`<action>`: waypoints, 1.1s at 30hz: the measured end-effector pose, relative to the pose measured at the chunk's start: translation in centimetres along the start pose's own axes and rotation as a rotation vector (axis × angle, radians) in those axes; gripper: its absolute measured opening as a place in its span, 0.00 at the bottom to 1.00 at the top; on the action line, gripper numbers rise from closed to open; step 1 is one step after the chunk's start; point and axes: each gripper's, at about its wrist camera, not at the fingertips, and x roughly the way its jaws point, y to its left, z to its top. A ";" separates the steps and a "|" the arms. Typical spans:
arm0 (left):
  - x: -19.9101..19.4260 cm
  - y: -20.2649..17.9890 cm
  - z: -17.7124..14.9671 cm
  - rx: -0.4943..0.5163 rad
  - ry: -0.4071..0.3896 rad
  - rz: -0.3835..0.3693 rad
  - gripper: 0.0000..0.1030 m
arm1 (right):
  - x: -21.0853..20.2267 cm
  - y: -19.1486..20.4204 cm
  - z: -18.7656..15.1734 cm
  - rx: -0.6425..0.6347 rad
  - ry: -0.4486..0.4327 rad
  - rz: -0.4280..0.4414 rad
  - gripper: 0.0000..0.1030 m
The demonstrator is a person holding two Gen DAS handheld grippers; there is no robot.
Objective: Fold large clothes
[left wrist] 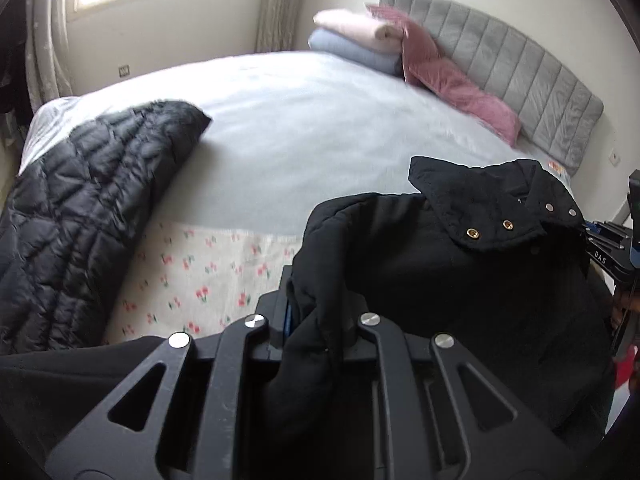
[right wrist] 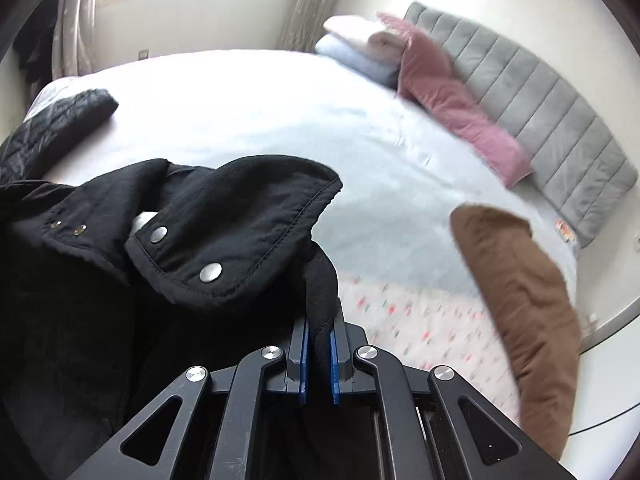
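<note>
**Black jacket held up over the bed, both grippers clamped on it**

Your left gripper (left wrist: 316,320) has its jaws closed on a bunched fold of the black jacket (left wrist: 460,272), the cloth spilling out between them and hiding most of the pads. Your right gripper (right wrist: 319,356) has its jaws pressed together on another edge of the same black jacket (right wrist: 140,280), with the blue pads (right wrist: 334,364) showing on either side of the pinched fabric. The jacket hangs between your two grippers, above the near edge of the bed (left wrist: 300,132); its collar flap with metal snaps (right wrist: 210,272) folds over toward the bed.

To your left, a black quilted coat (left wrist: 80,220) lies on the bed across the near corner. A brown garment (right wrist: 520,312) sits at the right edge in the right wrist view. Near the grey headboard (left wrist: 520,68), folded blankets (left wrist: 356,40) are stacked beside a pink pillow (left wrist: 460,88). A floral sheet (left wrist: 200,280) covers the near strip of mattress.
</note>
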 end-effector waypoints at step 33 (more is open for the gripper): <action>-17.7 -3.2 -18.4 -0.013 0.295 -0.225 0.82 | -17.2 -3.4 -14.8 0.125 0.289 0.435 0.68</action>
